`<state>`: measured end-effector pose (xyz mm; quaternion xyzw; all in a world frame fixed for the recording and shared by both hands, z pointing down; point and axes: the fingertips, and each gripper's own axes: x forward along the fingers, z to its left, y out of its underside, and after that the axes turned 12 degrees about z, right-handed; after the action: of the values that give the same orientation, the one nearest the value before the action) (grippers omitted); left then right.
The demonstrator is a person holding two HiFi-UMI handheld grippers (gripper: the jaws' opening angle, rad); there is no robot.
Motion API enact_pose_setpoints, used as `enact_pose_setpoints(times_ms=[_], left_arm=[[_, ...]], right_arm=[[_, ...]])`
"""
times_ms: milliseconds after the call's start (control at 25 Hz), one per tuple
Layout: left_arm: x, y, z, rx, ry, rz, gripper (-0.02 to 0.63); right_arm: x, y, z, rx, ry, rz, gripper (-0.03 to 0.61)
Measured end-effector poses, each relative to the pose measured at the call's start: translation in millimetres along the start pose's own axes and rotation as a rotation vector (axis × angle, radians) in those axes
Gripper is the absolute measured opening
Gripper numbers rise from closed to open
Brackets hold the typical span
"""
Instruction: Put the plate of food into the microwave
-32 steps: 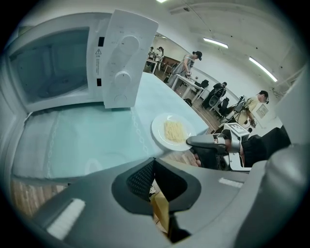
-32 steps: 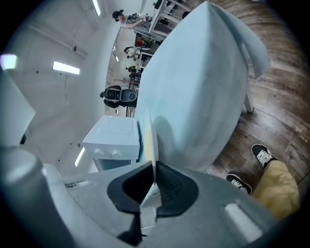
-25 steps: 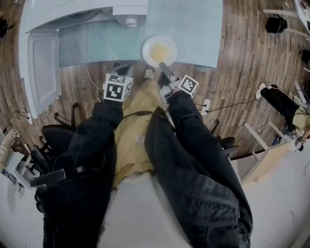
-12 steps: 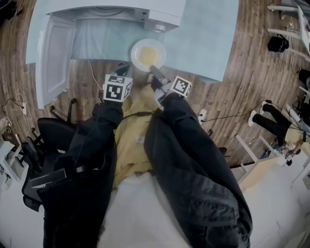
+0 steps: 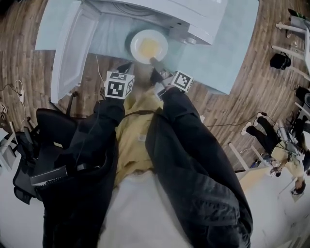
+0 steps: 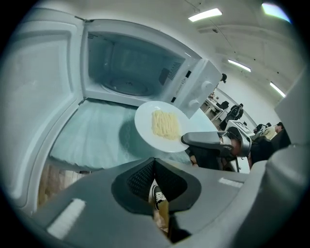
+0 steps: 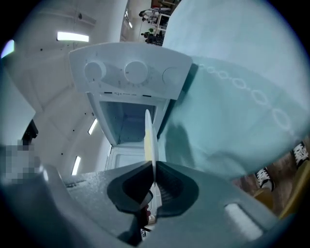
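Before the open microwave, whose cavity only the left gripper view reveals, the white plate hovers over the table, pale noodles heaped centrally. Right gripper pinches its rim, seen edge-on; left gripper is closed, empty.

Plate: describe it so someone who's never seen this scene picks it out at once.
Find the white microwave with its door swung open on the pale blue table. Just in front of its opening, the right gripper holds a round white plate by its rim. It is the only dish, with pale yellow noodles in the middle.
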<state>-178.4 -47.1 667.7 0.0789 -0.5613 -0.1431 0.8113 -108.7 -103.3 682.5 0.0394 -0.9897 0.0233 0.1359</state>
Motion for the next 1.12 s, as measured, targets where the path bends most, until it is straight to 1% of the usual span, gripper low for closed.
enact_pose_setpoints(times_ms=[320, 600, 760, 880, 1040, 1120], left_arm=[[-15, -12, 46, -0.052, -0.01, -0.035, -0.002], [-22, -13, 71, -0.094, -0.02, -0.045, -0.002], [-20, -10, 75, -0.103, -0.013, -0.04, -0.002], [-20, -8, 78, -0.11, -0.01, -0.04, -0.002], [-21, -6, 83, -0.123, -0.013, -0.041, -0.002], [-22, -5, 85, -0.129, -0.014, -0.042, -0.002]], right_arm=[[60, -19, 22, -0.015, -0.026, -0.013, 0.013], [99, -58, 47, -0.005, -0.079, -0.093, 0.014], [116, -82, 52, 0.019, -0.076, -0.146, 0.014], [126, -96, 52, 0.036, -0.057, -0.177, 0.014], [137, -111, 53, 0.067, -0.033, -0.215, 0.014], [140, -116, 52, 0.065, -0.023, -0.225, 0.012]])
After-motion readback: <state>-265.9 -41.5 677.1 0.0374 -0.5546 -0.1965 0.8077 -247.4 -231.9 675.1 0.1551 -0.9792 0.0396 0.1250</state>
